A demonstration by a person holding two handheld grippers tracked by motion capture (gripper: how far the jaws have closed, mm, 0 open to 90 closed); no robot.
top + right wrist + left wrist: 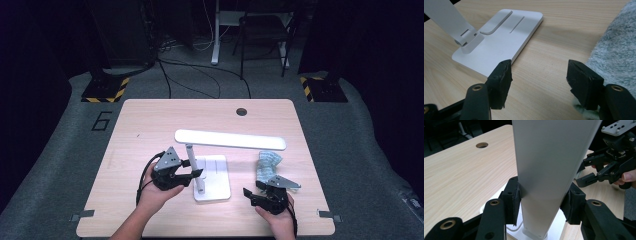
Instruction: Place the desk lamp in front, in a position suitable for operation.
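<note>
The left gripper (541, 202) pinches the white desk lamp's flat upright post (549, 170) across both edges, while the right gripper (539, 82) stands spread over bare wooden table (544, 50) between the lamp's white rectangular base (504, 37) and a grey fleecy cloth (616, 55).

The table (150, 120) had a pale wood-grain top, smooth and matt. The desk lamp (230, 140) looked like white plastic with a satin sheen. The cloth (267, 165) was grey, fluffy fleece. The gripper pads (501, 77) were black, roughened rubber

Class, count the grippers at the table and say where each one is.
2: the left gripper clamps the lamp's upright arm; the right gripper hovers open beside the grey cloth.
</note>
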